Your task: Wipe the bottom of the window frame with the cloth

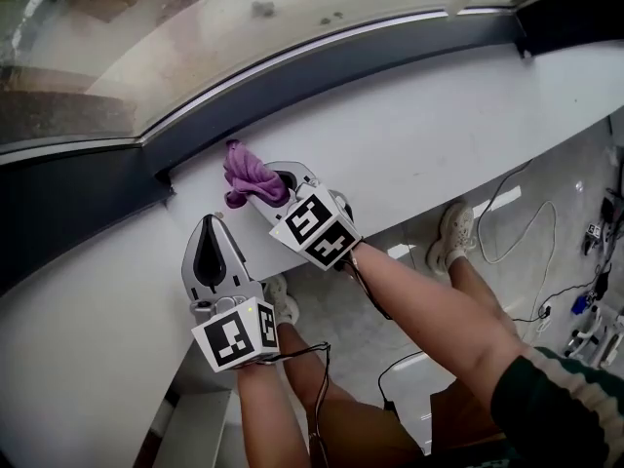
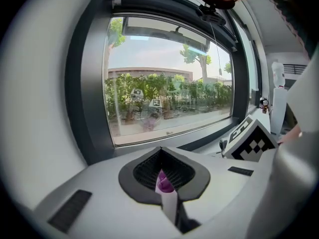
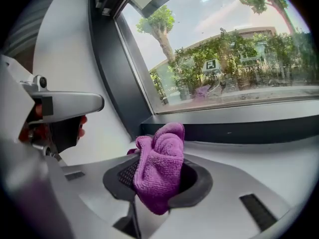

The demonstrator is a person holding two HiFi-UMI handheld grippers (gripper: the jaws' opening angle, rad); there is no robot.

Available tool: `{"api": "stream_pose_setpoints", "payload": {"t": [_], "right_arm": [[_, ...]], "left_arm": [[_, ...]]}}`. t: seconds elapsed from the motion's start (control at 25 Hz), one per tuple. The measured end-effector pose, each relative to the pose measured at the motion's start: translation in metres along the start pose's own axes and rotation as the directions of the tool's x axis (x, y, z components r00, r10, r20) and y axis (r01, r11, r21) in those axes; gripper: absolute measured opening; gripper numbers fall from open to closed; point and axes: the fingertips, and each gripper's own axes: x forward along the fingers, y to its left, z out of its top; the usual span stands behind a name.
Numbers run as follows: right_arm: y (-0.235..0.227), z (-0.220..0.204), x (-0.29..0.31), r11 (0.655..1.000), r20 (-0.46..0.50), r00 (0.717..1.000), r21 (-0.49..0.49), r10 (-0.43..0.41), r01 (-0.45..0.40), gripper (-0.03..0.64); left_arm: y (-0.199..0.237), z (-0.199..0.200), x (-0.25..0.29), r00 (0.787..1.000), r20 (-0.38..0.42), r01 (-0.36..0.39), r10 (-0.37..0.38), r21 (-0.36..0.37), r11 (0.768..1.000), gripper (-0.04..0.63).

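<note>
The dark frame [image 1: 341,71] runs in a long band across the head view, with glass [image 1: 146,37] above it and the white surface [image 1: 439,135] below. At the left the frame steps down into a corner close to both grippers. To the right the surface lies open along the frame's bottom edge. Its near edge drops to the floor [image 1: 361,330].

There is one cloth [image 1: 249,175], purple and bunched, on the surface just beside the corner. Its top reaches the frame's lower edge, but I cannot tell if it presses there. The right gripper [image 1: 278,188] has its fingers clamped on the cloth, which bulges up from between the dark pads in the right gripper view.

The left gripper [image 1: 210,227] lies just beside it, nearer the person, and points at the frame. Its fingers are closed tip to tip. The left gripper view shows a small purple bit in the hollow between them, and I cannot tell what it is.

There are two grippers, and each carries one cube: the right cube [image 1: 317,227] and the left cube [image 1: 237,334]. Their faces bear black-and-white square patterns. Two shoes show on the floor, one [image 1: 456,230] to the right and one [image 1: 283,300] between the arms. Cables [image 1: 526,222] trail across the floor at the right.
</note>
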Motion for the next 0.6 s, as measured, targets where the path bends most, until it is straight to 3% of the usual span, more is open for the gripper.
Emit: {"api": "stream_pose_setpoints", "payload": {"t": [0.36, 0.6], "right_arm": [[-0.060, 0.000, -0.039, 0.996, -0.003, 0.996, -0.001, -0.086, 0.086, 0.129], [-0.091, -0.001, -0.064, 0.991, -0.005, 0.992, -0.026, -0.128, 0.128, 0.129]], "left_arm": [[-0.066, 0.015, 0.033, 0.989, -0.013, 0.146, -0.146, 0.066, 0.987, 0.009], [-0.101, 0.020, 0.049, 0.979, -0.013, 0.204, -0.204, 0.066, 0.977, 0.009]]}}
